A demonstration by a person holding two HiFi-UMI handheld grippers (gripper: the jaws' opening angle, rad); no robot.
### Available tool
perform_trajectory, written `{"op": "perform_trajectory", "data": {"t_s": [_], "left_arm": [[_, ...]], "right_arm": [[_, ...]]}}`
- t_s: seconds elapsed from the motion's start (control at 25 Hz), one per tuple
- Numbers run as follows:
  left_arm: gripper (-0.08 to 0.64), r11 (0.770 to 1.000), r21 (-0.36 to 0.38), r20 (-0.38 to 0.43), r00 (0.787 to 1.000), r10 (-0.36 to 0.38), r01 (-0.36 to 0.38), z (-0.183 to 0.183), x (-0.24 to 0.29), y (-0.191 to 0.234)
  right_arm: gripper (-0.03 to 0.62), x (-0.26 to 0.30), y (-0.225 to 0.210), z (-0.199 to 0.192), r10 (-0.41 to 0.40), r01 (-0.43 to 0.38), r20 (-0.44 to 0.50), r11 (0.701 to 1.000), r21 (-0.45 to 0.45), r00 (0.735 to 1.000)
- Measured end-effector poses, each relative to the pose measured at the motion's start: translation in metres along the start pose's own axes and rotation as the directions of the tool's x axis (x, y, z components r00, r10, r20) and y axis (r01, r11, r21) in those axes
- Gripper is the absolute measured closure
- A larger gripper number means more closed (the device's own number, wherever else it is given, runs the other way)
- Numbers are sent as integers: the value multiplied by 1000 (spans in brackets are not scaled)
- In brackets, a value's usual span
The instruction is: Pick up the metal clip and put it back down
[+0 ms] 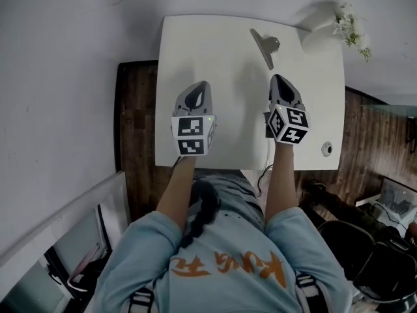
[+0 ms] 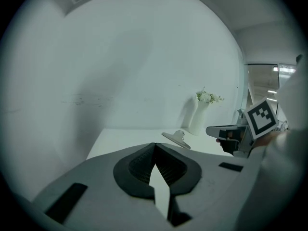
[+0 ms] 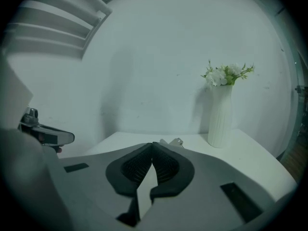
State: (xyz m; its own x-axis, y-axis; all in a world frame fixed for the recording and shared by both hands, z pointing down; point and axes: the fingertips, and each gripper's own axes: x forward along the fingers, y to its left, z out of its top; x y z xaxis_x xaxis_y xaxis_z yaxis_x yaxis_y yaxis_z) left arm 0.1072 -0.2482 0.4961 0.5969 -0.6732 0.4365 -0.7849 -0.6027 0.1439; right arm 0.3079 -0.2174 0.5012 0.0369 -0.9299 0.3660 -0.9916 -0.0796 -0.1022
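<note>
The metal clip [image 1: 264, 46] lies flat on the white table [image 1: 215, 57] near its far edge, its long grey handle pointing back toward me. It also shows in the left gripper view as the clip [image 2: 176, 139], and the right gripper view catches the clip [image 3: 173, 142] just past the jaw tips. My right gripper [image 1: 279, 79] hovers a short way behind it, jaws shut and empty. My left gripper [image 1: 201, 85] hangs over the table's left half, well clear of the clip; its jaws meet at the tips with nothing between them.
A white ribbed vase with small white flowers [image 1: 329, 25] stands at the table's far right corner, close to the clip. A small round fitting [image 1: 326, 149] sits near the front right edge. Dark wooden floor surrounds the table; a white wall rises behind it.
</note>
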Motion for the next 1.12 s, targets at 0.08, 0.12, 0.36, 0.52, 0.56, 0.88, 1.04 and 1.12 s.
{"op": "perform_trajectory", "data": {"t_s": [0.08,0.12,0.36,0.52,0.56,0.88,1.04,1.12], "left_arm": [[540,1000,-3,-16,1000,-14,14,-4,8,-1],[540,1000,-4,-25,999,-22,22,-6,12,-1],[540,999,-30,-76,996,-38,36,-17,39,10],[540,998,-43,-88,995,-52,48,-23,60,17],[540,998,-45,-94,994,-57,53,-25,64,19],[540,993,-116,-154,987,-40,22,-39,83,65],[540,989,-146,-170,985,9,-34,-45,84,93],[540,988,-146,-172,985,16,-41,-46,84,95]], "right_arm": [[578,14,-9,-6,-3,3,-26,1000,-5,1000],[578,21,-14,-8,-3,3,-39,1000,1,999],[543,68,-37,-2,9,-8,-83,1000,17,997],[504,97,-54,-2,-2,7,-110,999,50,994],[490,105,-57,-4,-7,13,-124,999,47,992],[439,160,-97,-37,-64,88,-226,991,99,972],[451,176,-99,-44,-35,75,-239,984,162,970],[469,180,-96,-42,-15,63,-230,977,202,973]]}}
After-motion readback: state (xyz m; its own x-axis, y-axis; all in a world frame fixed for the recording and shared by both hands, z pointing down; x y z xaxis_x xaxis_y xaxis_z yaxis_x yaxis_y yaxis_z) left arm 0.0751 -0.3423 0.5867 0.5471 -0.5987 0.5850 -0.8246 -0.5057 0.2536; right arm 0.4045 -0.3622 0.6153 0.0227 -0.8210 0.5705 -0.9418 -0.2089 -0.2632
